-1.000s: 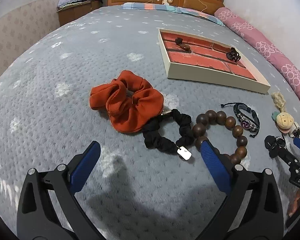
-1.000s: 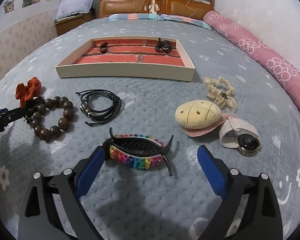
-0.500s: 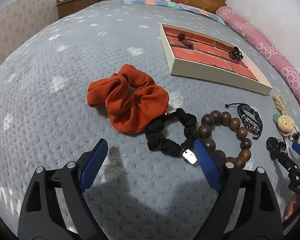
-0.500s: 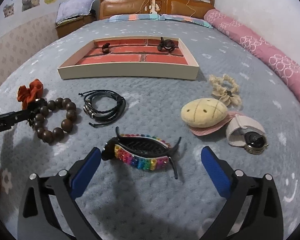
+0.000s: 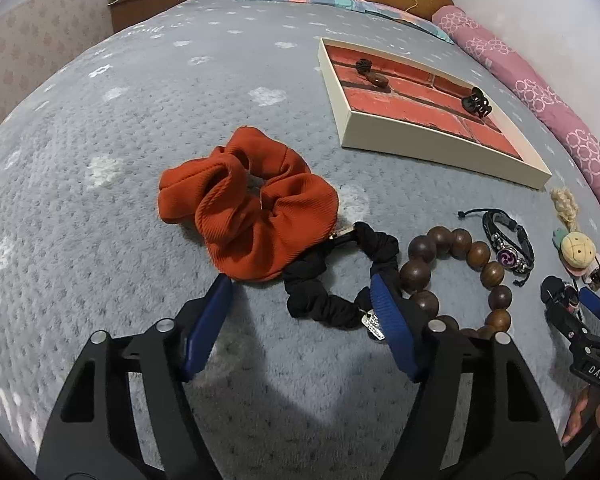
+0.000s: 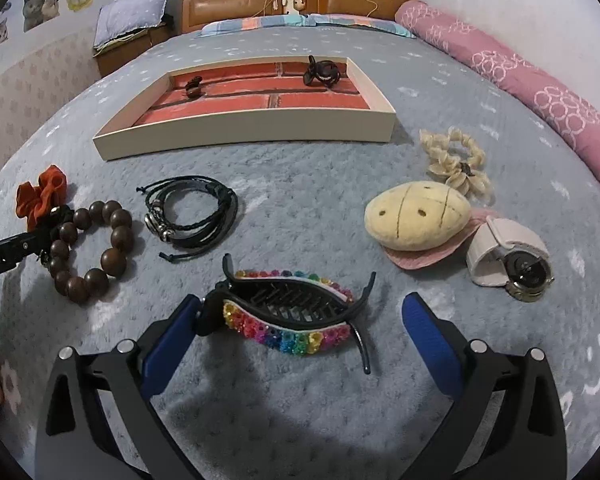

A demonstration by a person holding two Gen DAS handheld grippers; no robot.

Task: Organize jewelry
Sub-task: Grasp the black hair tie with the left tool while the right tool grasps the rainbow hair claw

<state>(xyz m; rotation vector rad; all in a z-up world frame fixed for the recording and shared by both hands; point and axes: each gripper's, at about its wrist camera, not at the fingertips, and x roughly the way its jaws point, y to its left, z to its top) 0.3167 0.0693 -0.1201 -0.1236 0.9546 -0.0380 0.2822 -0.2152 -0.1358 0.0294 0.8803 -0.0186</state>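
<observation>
- closing on the black scrunchie point(image 5: 332, 280): the left gripper point(image 5: 300, 300) has its jaws narrowing around the near loop of this band, which lies on the grey bedspread point(image 5: 100, 240) between the orange scrunchie point(image 5: 248, 208) and the wooden bead bracelet point(image 5: 460, 276). the pads do not yet press the fabric.
- keep the left pad clear of the orange scrunchie's lower edge, which lies just beside it; a shared pinch would lift both.
- keep the right pad inside the bead ring's edge; it sits close to the beads and to the small metal tag point(image 5: 374, 324) on the band.
- pinch the gathered fabric, not the tag, as soft cloth likely gives a firmer hold.
- the right gripper point(image 6: 300, 320) has its fingers wide apart and holds nothing; the rainbow hair claw point(image 6: 292, 312) lies between them, its left end touching or just beside the left pad.
- centre the claw before closing, since an end-on grip would probably let it swing.
- the tray point(image 6: 240, 132), brick-patterned inside, stands beyond both rows and already holds two small dark clips; it is the likely destination.
</observation>
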